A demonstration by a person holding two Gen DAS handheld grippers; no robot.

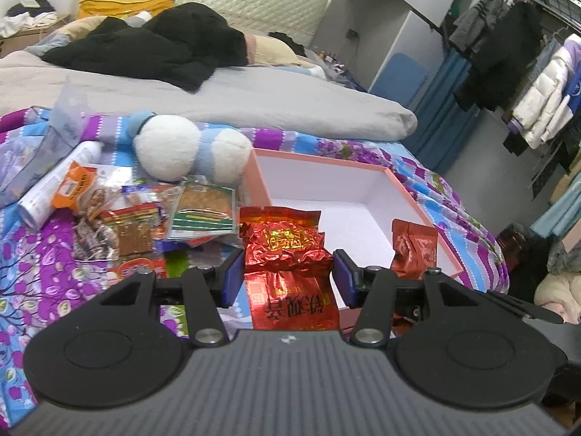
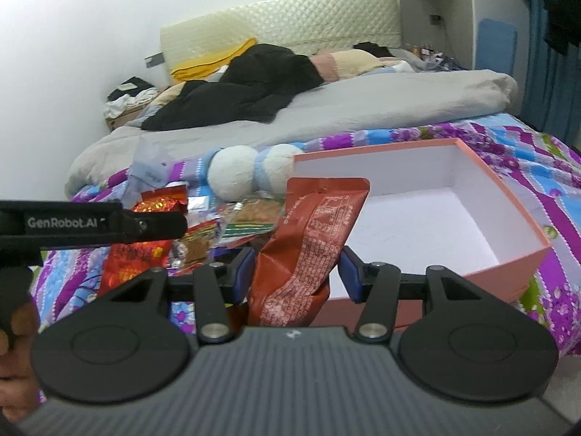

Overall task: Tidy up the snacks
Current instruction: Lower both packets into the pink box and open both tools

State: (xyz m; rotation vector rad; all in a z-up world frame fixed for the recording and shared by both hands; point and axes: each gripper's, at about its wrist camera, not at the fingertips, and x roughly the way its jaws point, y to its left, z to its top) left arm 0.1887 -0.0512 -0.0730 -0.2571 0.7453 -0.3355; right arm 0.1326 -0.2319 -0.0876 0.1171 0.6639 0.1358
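Your left gripper [image 1: 287, 277] is abt half open, with its pads clamped on the sides of a red foil pack [image 1: 290, 261]; the pack hangs below the pads w/ its crinkled top sticking up. Your right gripper [image 2: 295, 273] is set abt the same width and pinches a brown pack [image 2: 308, 250] that stands tilted, top leaning right. Both packs look lifted clear of the bed, near the box's front left corner. The box [image 1: 410, 196] is pink outside, white inside, nothing in it that shows, and sits on the patterned sheet [image 1: 43, 261] toward the bed's right edge. To do this step well, I'd say: carry each pack over the near wall before lowering, so the hanging tail doesn't catch the rim. Set red along the left wall, brown beside it, so they lie flat w/o overlapping. Keep the two grippers apart; they're close now, the left one shows at the left of the right view. Let go only once a pack rests on the box floor. The rest of the snacks [image 1: 138, 221] lie piled left of the box, in front of the plush toy [image 1: 189, 149], w/ a white tube [image 1: 58, 185] at the pile's left; take those after.
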